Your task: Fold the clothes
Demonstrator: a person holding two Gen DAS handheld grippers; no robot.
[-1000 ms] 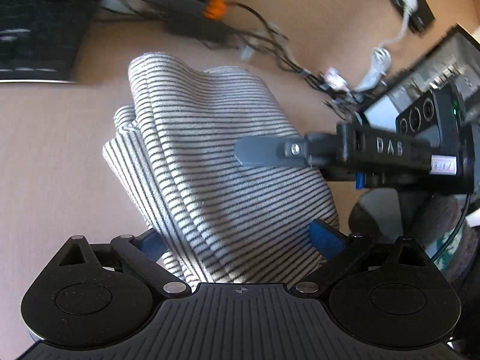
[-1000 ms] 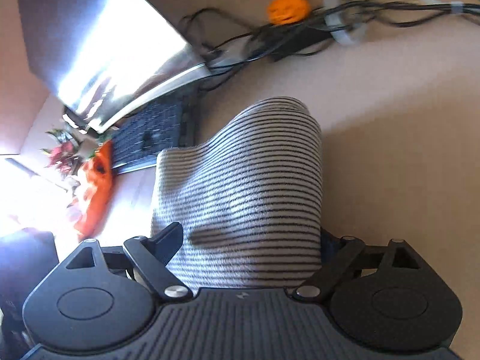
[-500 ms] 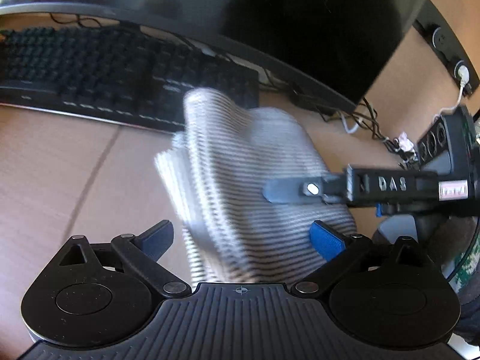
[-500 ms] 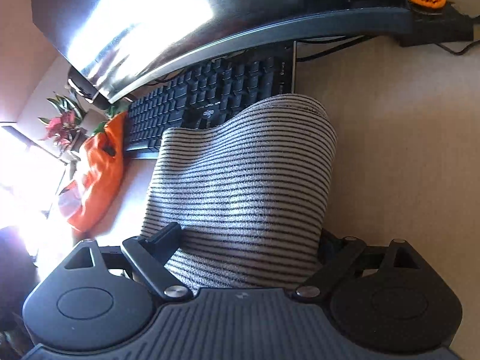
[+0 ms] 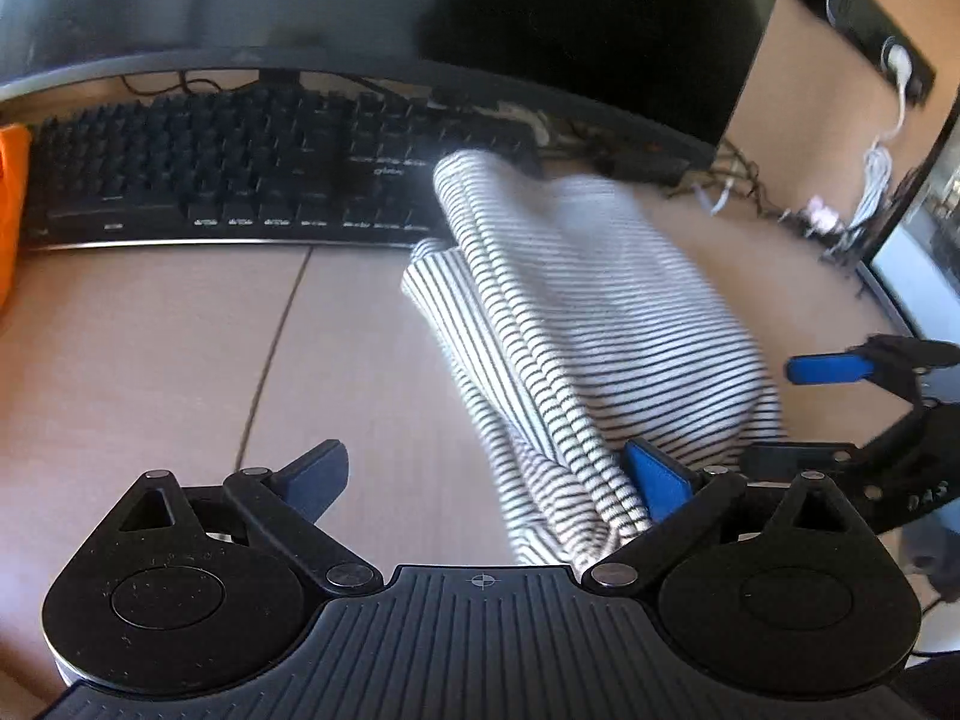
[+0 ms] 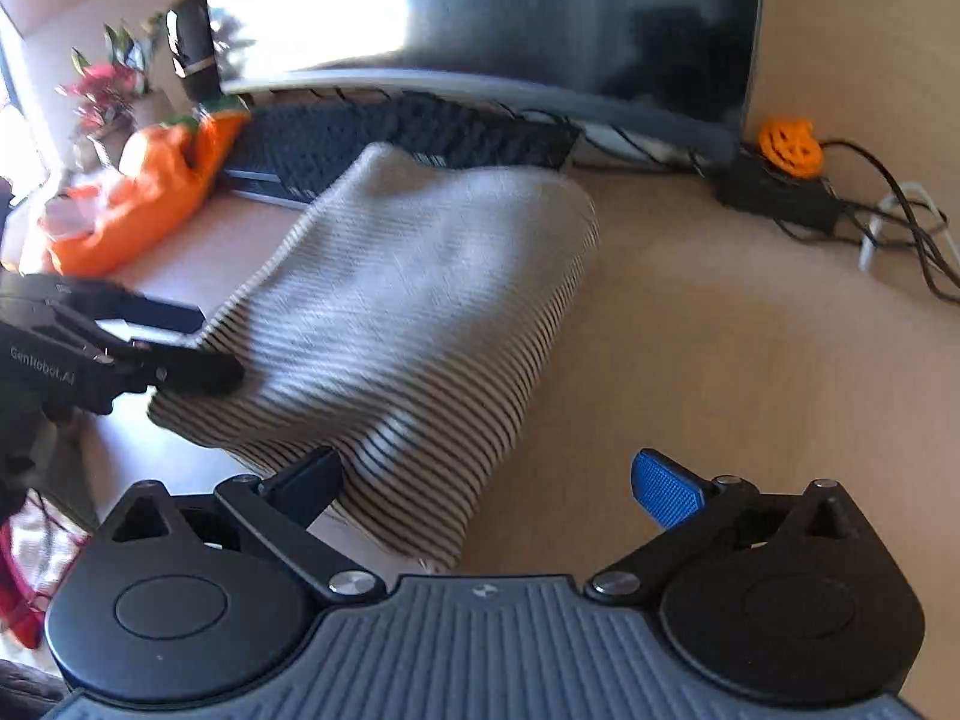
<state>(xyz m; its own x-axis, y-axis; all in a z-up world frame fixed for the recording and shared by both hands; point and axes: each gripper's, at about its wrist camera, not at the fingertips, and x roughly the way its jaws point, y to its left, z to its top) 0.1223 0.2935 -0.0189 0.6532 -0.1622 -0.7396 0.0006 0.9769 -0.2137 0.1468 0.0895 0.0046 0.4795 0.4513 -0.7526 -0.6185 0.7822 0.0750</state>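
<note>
While the right gripper (image 6: 489, 489) jaws are opening, the striped garment (image 6: 420, 312) lies between them, unpinched; left gripper (image 5: 486, 477) jaws gape, cloth against their right pad.

black keyboard (image 5: 240, 192), monitor (image 6: 480, 18), orange pumpkin (image 6: 789, 147)

Sunlit tan desk (image 6: 720, 330) w/ monitor (image 6: 540, 12), keyboard (image 5: 210, 180), plant (image 6: 108, 84) by window.

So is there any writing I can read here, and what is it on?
"GenRobot.AI": white, on the left gripper body, seen from the right wrist.
"DAS": partly cut off, on the right gripper body, seen from the left wrist.
Keyboard key legends: too blurred to read.
</note>
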